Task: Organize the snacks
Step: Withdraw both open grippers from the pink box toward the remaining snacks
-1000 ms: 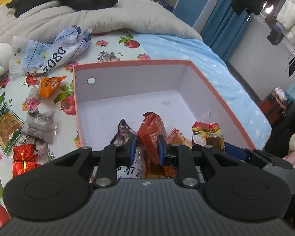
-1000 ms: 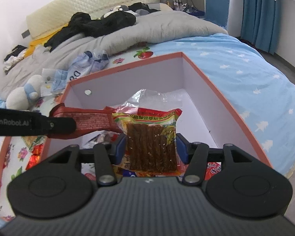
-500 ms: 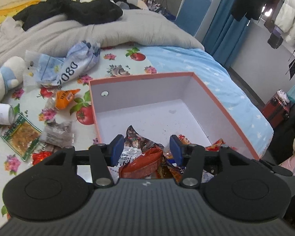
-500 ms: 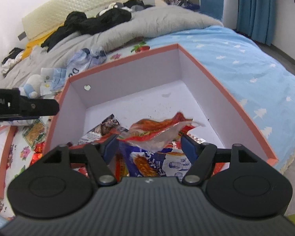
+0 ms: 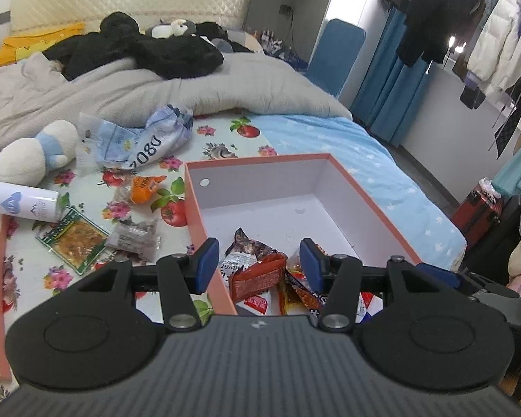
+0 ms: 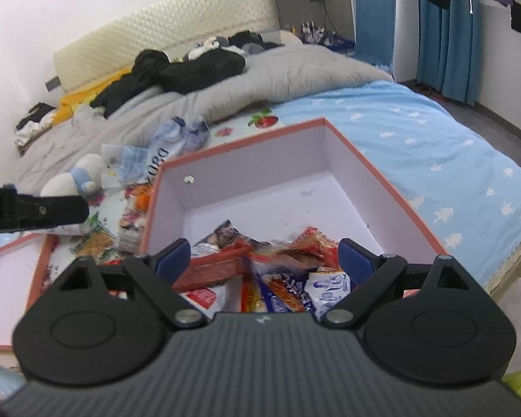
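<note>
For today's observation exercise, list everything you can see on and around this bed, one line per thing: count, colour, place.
box: one, orange outside, white inside, on the bed's near end
snack packets in box: several, red, blue and white, piled at its near end
loose snack packets: at least three, green-edged, grey and orange, on the floral sheet left of the box
blue-white bag: one, crumpled, behind the loose snacks
plush toy: one, white and blue, far left
white can: one, lying left
box lid: one, orange-rimmed, left of the box
grey duvet: one, black clothes on it
left gripper: open, nothing held
right gripper: jaws opening, nothing held
</note>
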Available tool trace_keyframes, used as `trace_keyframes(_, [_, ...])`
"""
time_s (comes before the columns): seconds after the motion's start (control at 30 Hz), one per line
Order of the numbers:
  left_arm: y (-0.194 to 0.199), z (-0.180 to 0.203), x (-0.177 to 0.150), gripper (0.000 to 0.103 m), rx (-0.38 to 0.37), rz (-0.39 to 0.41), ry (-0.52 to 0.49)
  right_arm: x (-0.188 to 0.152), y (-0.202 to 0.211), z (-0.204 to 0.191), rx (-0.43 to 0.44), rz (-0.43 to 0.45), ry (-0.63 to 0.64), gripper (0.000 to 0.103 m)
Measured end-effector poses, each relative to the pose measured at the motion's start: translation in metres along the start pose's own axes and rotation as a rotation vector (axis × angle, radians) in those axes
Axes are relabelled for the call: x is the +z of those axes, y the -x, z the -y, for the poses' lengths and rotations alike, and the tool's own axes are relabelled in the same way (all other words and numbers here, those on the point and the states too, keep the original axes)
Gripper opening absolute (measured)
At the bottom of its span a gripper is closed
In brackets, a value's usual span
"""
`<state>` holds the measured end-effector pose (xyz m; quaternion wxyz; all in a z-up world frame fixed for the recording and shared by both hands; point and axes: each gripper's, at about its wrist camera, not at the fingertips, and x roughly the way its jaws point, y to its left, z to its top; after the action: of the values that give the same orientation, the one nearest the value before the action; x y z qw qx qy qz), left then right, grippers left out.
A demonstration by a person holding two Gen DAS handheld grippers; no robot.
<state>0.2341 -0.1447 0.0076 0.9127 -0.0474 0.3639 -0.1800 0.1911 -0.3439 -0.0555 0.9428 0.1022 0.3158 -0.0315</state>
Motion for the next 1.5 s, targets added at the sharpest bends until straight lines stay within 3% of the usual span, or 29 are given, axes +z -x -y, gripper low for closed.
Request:
trace_keyframes(0.47, [0.089, -0.016, -0.05, 0.06, 0.036, 0.078, 0.019, -0.026, 0.069, -0.037, 0.075, 0.088, 0.047, 0.093])
trace_keyframes(0.83, [0.141, -0.047, -0.094, 0.065, 0.134, 0.118, 0.076, -0.059, 0.096, -0.071, 0.162, 0.12, 0.097, 0.093])
trace_keyframes(1.2, [0.147, -0.08, -0.131, 0.065, 0.194, 0.09, 0.153, -0.089, 0.1, -0.101, 0.246, 0.113, 0.165, 0.093])
trace_keyframes(1.5, [0.114, -0.128, -0.142, 0.065, 0.199, 0.013, 0.261, -0.094, 0.069, -0.137, 0.278, 0.051, 0.246, 0.093])
